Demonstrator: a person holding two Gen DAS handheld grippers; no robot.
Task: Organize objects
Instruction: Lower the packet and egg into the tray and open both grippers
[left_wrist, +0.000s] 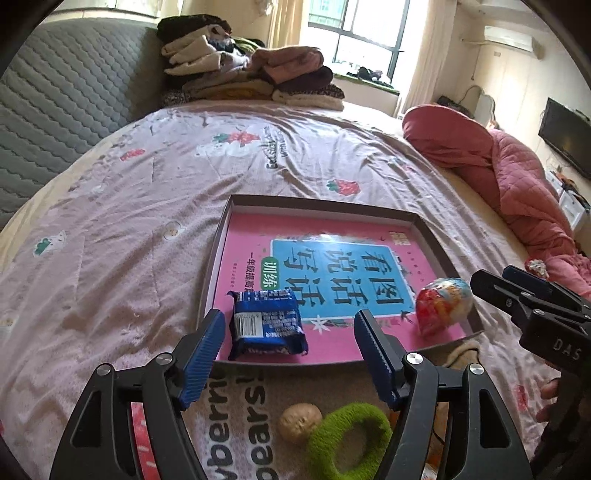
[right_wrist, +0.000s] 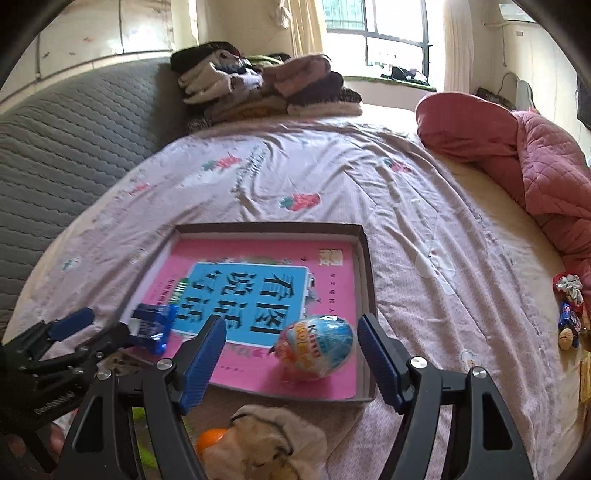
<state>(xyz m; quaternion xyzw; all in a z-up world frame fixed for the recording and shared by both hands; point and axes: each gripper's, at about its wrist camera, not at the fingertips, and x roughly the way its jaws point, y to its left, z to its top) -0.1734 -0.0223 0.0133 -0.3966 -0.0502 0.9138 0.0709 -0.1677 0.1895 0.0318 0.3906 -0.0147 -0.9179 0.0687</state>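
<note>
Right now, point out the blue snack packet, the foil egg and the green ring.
blue snack packet (left_wrist: 266, 325), left wrist view, wrapper middle
foil egg (right_wrist: 316, 345), right wrist view, its side
green ring (left_wrist: 325, 435), left wrist view, left band

You will find the tray on the bed; inside it a book, biscuit packet near-left, egg near-right; clothes pile behind.

Daylight from blown-out window, soft shadows, fisheye-warped, dark-vignetted edges

A bed with a pink patterned sheet fills the room, backed by a grey quilted headboard. Daylight enters a window with cream curtains.
</note>
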